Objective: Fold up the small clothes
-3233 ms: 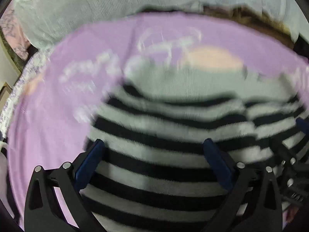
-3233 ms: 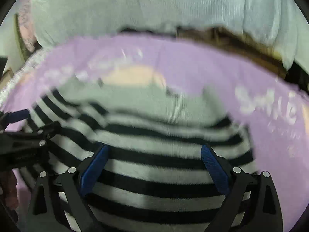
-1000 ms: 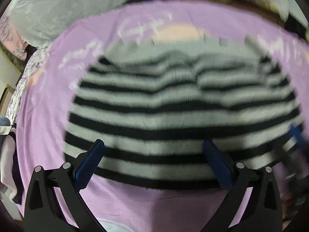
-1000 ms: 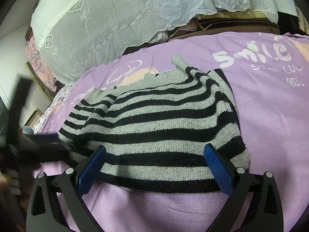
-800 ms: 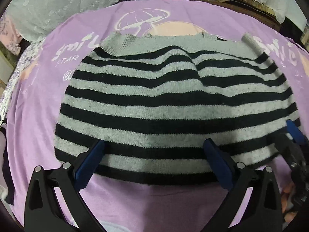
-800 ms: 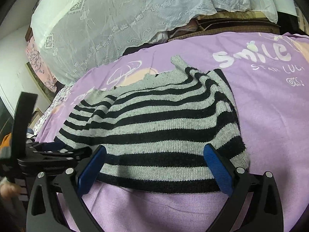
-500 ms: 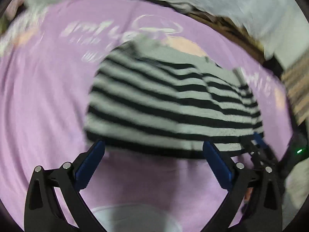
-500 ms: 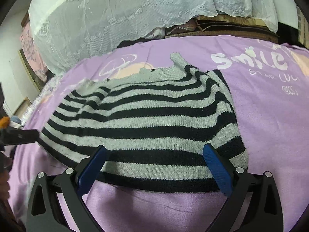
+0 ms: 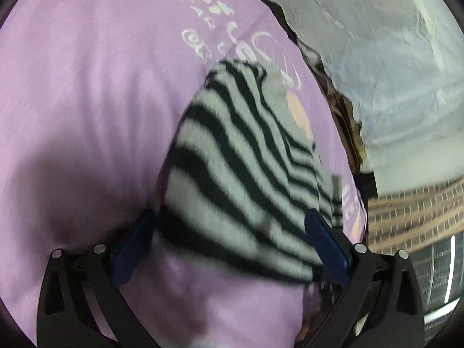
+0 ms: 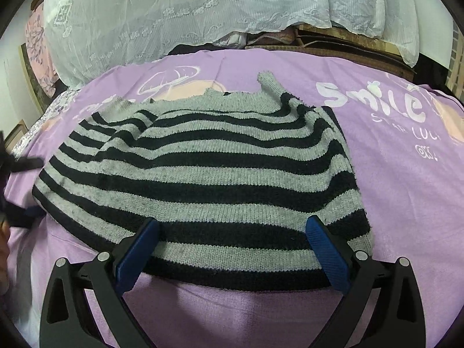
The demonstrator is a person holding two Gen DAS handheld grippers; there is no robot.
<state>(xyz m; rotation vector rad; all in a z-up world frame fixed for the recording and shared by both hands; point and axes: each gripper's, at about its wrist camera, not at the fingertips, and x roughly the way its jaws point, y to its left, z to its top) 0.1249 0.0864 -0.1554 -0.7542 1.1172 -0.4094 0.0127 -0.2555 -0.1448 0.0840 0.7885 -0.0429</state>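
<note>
**Q:** While both wrist views are up, where's the garment?

**Me:** Striped sweater (image 10: 203,174), grey and black knit, lies flat on the purple bedsheet (image 10: 406,174). Neckline is at the far side, hem nearest me. One sleeve looks folded in across the left part of the body; a cuff sticks up past the neckline on the far right.

**Q:** Right gripper?

**Me:** My right gripper (image 10: 230,249) is spread wide, blue pads on either side of the hem strip, nothing pinched. Both fingertips sit over the near edge of the sweater; I can't tell if they touch the knit.

**Q:** Left gripper?

**Me:** My left gripper (image 9: 230,246) is also spread apart, holding nothing. That view is tilted and blurred. The sweater (image 9: 246,174) runs diagonally there, one end reaching between the fingers. Contact: can't tell, too smeared.

**Q:** Do the grippers see each other?

**Me:** In the right wrist view a dark blurred shape shows at the far left edge, beside the sweater's left end. Likely the other tool, too blurred to confirm.

**Q:** Surroundings?

**Me:** White lace cover (image 10: 203,8) drapes over something behind the sheet. White "Smile" lettering (image 10: 374,101) is printed on the sheet, right of the sweater. Left view shows a brick-patterned surface (image 9: 411,211) at the right.
</note>
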